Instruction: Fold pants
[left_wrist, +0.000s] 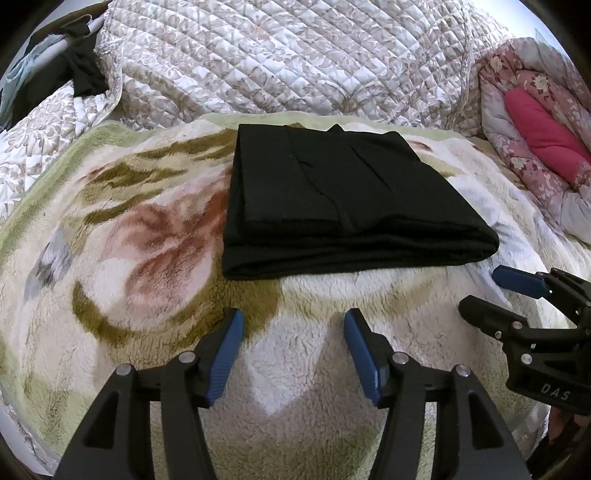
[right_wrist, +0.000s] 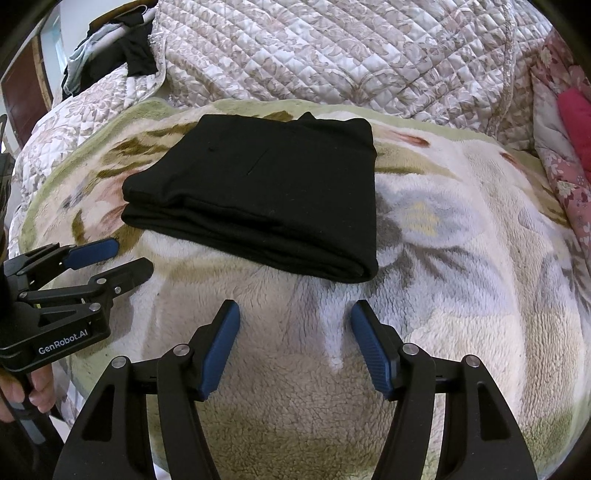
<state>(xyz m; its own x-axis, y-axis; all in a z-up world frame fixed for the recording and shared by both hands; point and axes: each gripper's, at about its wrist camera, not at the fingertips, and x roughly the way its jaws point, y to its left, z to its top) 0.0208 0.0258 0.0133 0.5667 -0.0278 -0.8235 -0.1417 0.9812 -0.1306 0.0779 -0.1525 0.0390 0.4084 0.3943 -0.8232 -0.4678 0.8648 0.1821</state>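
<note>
The black knit pants (left_wrist: 343, 199), folded into a compact layered rectangle, lie on the cream fleece blanket with a floral print (left_wrist: 122, 258) that covers the bed, in front of a quilted beige bedspread (left_wrist: 277, 55). The left gripper (left_wrist: 293, 321) is released, jaws spread, and hovers over bare fleece just short of the near fold edge, touching nothing. The right gripper (right_wrist: 293, 314) is likewise released and empty, near the near right corner of the stack. The fold appears complete or close to it. Risk: the fleece is soft and uneven, so a fingertip that catches only the top layer would likely drag it and open the stack; pressing down beside the pants could tilt them. Legible markings: "GenRobot.AI" on the left gripper body in the right wrist view; "DAS" on the right gripper body in the left wrist view
</note>
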